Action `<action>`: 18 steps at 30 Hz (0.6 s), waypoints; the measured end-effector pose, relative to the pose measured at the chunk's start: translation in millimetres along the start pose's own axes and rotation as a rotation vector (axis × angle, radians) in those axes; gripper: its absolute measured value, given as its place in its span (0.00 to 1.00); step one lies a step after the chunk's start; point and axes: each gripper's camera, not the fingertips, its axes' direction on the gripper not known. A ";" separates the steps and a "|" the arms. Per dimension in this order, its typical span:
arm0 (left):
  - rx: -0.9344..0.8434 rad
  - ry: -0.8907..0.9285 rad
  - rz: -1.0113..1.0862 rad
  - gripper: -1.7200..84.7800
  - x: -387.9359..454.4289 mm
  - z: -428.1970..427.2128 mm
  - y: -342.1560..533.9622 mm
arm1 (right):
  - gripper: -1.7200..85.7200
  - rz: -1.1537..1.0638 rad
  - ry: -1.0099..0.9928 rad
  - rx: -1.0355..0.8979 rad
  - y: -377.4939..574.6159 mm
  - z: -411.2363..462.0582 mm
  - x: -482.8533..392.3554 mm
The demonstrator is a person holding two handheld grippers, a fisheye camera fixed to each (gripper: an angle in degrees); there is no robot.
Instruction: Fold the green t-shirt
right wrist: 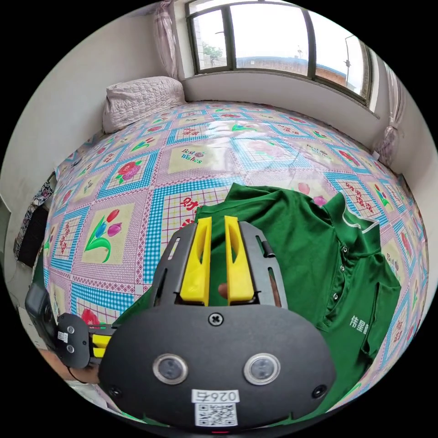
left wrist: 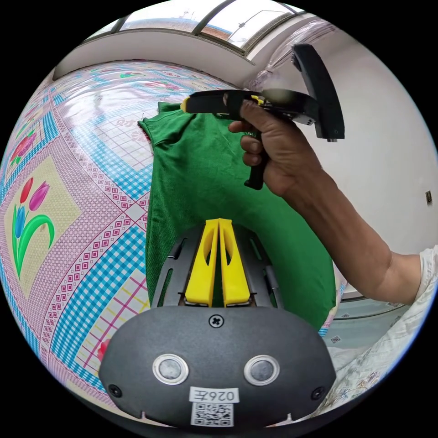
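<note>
Green t-shirt [right wrist: 315, 264] lies on the bed [right wrist: 150, 182], front up, collar and button placket visible. In the right gripper view its long axis runs from the collar at upper right down toward the lower frame edge; the hem is cut off behind the device housing. A small white logo on the chest is too small to make out.

Left claw [left wrist: 219, 223]: yellow jaws pressed together at the tips over the green fabric; whether cloth is pinched between them cannot be told.

Right claw [right wrist: 214, 221]: jaws slightly apart, green fabric behind the gap, no grip evident. In the left gripper view it sits at the shirt's far edge, held by a hand [left wrist: 269, 146].

Patterned bedsheet underneath; pillow [right wrist: 137, 100] near the wall; window [right wrist: 278, 36] beyond.
</note>
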 end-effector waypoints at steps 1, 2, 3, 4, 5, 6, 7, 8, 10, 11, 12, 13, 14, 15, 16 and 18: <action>0.000 -0.004 0.002 0.01 0.2 1.7 0.6 | 0.05 -0.023 0.007 -0.013 -5.7 7.3 -8.6; 0.000 -0.004 0.002 0.01 -0.1 3.5 1.2 | 0.06 -0.043 0.020 -0.017 -11.6 14.5 -18.0; 0.000 -0.003 0.001 0.01 -0.5 4.4 1.6 | 0.06 -0.052 0.031 -0.023 -14.7 18.5 -22.9; 0.000 -0.001 0.000 0.01 -1.4 6.3 2.3 | 0.06 -0.072 0.055 -0.033 -21.1 26.3 -32.3; 0.000 0.002 -0.002 0.01 -2.3 8.3 3.1 | 0.06 -0.091 0.076 -0.048 -27.4 34.6 -40.6; 0.000 0.003 -0.003 0.01 -2.7 9.4 3.5 | 0.06 -0.100 0.081 -0.056 -30.3 38.6 -44.3; -0.001 0.004 -0.003 0.01 -3.1 11.5 4.3 | 0.07 -0.117 0.098 -0.072 -35.5 46.7 -50.8; -0.001 0.002 -0.003 0.01 -3.0 13.7 5.2 | 0.07 -0.137 0.126 -0.100 -39.9 56.1 -56.8; -0.001 -0.001 -0.001 0.01 -2.4 17.2 6.8 | 0.08 -0.157 0.171 -0.160 -44.2 70.9 -61.9; -0.001 -0.004 0.000 0.01 -1.9 19.6 7.8 | 0.06 -0.168 0.187 -0.204 -44.2 79.6 -62.7; -0.001 -0.006 0.001 0.01 -1.6 20.8 8.4 | 0.05 -0.173 0.169 -0.175 -43.8 77.3 -62.8; 0.002 -0.012 -0.002 0.01 -1.1 22.4 10.0 | 0.02 -0.146 0.202 -0.185 -42.7 78.9 -59.9; 0.024 -0.043 -0.024 0.01 -1.4 19.9 13.5 | 0.02 -0.149 0.205 -0.169 -42.4 77.6 -58.2; 0.043 -0.072 -0.039 0.01 -1.7 15.9 15.7 | 0.02 -0.142 0.199 -0.174 -43.0 77.1 -56.7; 0.095 -0.124 -0.060 0.01 -2.9 2.0 18.8 | 0.01 -0.139 0.175 -0.183 -44.7 73.9 -53.1; 0.196 -0.162 -0.076 0.01 -8.9 -23.4 17.1 | 0.02 -0.121 0.101 -0.152 -44.6 59.5 -42.9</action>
